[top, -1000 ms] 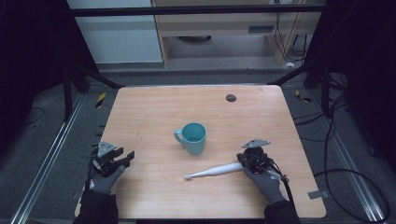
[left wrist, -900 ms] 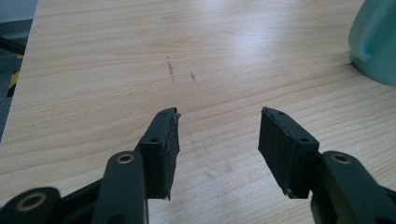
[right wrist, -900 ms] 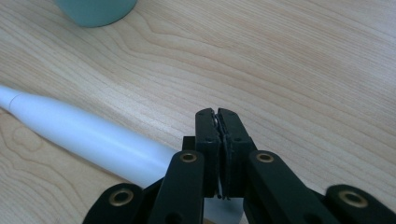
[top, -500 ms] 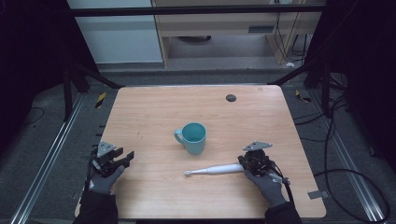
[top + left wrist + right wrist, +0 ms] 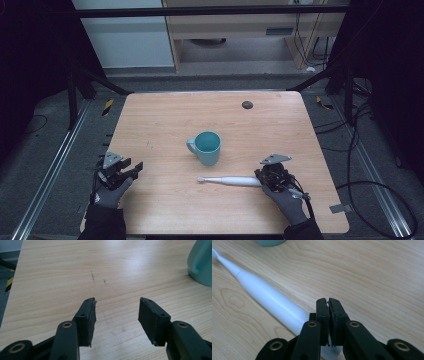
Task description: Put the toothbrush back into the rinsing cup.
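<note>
Apparently early: white toothbrush [image 5: 231, 180] flat on tabletop [image 5: 165, 120], lower centre, beside right gripper [image 5: 328, 302], fingers pressed together, gripping nothing. Teal mug [image 5: 207, 147] empty. Left gripper [image 5: 117, 307] fingers apart, idle.

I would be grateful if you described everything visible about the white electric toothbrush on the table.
The white electric toothbrush looks like smooth, glossy plastic: a thick handle tapering to a thin neck with a small brush head. It lies flat on the wooden table, head pointing towards the person's left, just in front of the teal mug and apart from it. The right gripper sits at its thick end, jaws shut together with the handle beside and beneath them rather than between the pads.
</note>
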{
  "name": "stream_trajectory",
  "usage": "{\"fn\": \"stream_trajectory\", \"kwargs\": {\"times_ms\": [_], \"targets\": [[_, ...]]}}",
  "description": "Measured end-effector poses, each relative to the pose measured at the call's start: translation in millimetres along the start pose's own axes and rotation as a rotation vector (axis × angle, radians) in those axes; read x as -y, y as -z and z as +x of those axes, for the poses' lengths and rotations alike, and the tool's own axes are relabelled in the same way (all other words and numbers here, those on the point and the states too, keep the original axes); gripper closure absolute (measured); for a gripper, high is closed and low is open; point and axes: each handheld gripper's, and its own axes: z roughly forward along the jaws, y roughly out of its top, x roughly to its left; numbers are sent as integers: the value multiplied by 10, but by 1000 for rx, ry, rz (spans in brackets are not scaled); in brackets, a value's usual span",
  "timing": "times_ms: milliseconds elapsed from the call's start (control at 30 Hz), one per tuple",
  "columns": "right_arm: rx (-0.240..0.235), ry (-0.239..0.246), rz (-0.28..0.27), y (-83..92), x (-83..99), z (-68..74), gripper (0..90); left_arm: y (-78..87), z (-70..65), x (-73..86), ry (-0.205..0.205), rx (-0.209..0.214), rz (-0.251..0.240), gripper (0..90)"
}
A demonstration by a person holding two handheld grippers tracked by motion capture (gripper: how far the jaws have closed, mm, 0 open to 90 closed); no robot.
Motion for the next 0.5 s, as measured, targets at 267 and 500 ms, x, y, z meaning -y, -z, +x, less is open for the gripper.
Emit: {"fn": "stream_trajectory", "kwargs": {"times_ms": [267, 500], "targets": [[-5, -2, 6, 39, 45, 16, 863, 2, 1, 0, -2, -2, 0, 473], [-9, -3, 9, 86, 94, 25, 860, 2, -1, 0, -2, -2, 0, 474]]}}
